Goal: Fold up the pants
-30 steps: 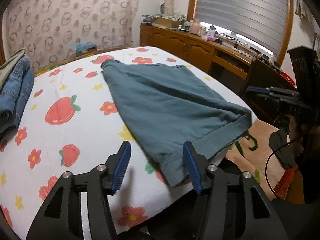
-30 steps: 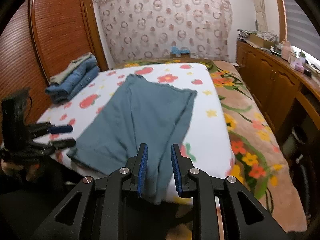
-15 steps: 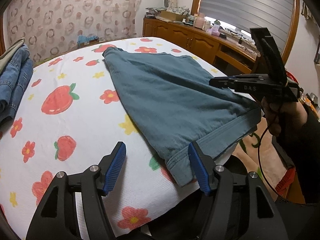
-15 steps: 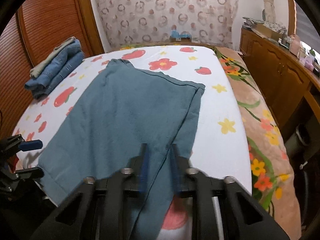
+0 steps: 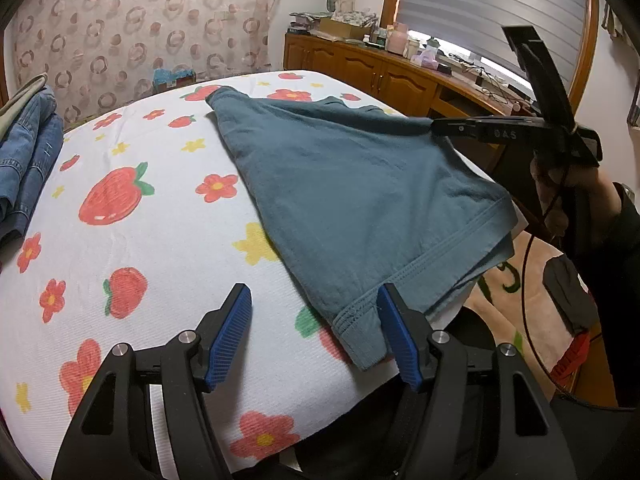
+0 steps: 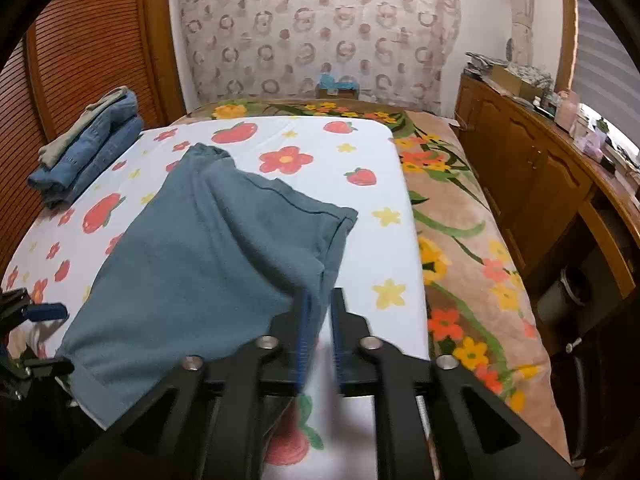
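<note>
Left wrist view: a bed [image 5: 132, 248] under a white sheet printed with strawberries and flowers carries the teal knit pants [image 5: 352, 200], a wooden sideboard [image 5: 360, 76] beyond them. The left hand-held gripper [image 5: 314, 330] gapes wide at the pants' ribbed hem. Right wrist view: folded jeans [image 6: 88, 148] lie left of the pants [image 6: 192, 272], near a slatted wooden door [image 6: 92, 40]. The right hand-held gripper [image 6: 320, 340], nearly closed, pinches the pants' edge, lifted off the sheet.
</note>
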A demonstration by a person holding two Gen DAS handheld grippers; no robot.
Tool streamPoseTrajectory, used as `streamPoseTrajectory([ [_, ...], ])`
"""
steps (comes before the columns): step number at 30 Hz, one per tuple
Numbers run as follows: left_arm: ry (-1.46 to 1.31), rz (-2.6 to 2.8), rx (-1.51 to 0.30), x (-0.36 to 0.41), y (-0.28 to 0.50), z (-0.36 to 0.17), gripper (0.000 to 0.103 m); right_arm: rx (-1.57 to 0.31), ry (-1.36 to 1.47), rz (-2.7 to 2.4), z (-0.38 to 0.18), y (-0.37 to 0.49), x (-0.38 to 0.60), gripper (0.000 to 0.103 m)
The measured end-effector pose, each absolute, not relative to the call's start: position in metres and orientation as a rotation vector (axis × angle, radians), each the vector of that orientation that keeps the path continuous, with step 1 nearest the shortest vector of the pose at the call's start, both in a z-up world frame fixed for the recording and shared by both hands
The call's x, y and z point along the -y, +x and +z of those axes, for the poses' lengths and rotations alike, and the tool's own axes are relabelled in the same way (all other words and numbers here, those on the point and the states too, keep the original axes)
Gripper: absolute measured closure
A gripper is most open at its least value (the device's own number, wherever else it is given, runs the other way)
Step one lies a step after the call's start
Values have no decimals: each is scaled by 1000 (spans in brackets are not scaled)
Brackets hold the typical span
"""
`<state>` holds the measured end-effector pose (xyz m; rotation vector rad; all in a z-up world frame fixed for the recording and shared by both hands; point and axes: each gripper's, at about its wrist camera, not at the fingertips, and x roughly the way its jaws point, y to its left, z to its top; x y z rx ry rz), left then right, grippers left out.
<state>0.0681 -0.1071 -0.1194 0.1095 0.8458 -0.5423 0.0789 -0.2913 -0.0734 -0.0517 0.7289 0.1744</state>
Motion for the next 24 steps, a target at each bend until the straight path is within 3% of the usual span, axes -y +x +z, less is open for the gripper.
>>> streamPoseTrajectory([
  [2, 104, -541, -841, 107, 68, -119, 37, -720, -23, 198, -68, 85, 297, 74],
  [6, 89, -529, -822, 104, 67, -117, 37, -687, 43, 238, -56, 103, 314, 73],
  [18, 71, -513, -806, 97, 70, -114, 37, -871, -14, 234, -83, 192, 306, 74],
  [19, 71, -515, -807, 97, 70, -114, 37, -872, -20, 233, -83, 193, 305, 75],
  [20, 72, -516, -807, 97, 70, -115, 37, -863, -25, 238, -83, 193, 304, 92],
  [21, 72, -517, -809, 97, 70, -115, 37, -859, -25, 241, -80, 194, 305, 96],
  [24, 74, -518, -816, 98, 72, -117, 37, -778, -20, 182, -70, 191, 309, 96],
])
